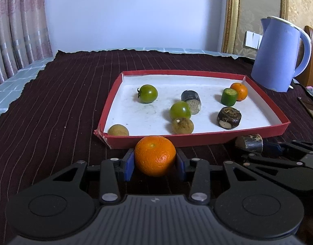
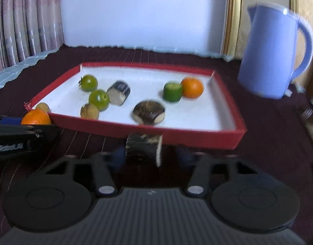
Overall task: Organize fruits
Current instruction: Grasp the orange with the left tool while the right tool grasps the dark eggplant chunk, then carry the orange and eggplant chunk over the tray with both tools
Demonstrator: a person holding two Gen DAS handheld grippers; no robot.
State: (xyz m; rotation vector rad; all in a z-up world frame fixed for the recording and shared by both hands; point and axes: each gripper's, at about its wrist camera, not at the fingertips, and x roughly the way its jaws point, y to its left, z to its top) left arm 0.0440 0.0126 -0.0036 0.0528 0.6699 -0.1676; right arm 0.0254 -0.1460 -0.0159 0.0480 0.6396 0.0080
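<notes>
Holding an orange (image 1: 155,155) in your left tongs (image 1: 155,161), blue pads (image 1: 129,163) pressed on both its sides, just in front of the red tray's (image 1: 197,139) near wall. Your right tongs (image 2: 149,153) carry a dark cylinder piece (image 2: 143,147) lying sideways; the view is blurred and the gap looks wider than the piece, so I cannot tell if they are clamped. The tray on the bench (image 1: 64,94) holds 2 green tomatoes (image 1: 147,93), another orange (image 1: 240,91) and a green cylinder (image 1: 229,97). Blue kettle (image 1: 278,53) sits behind right.
</notes>
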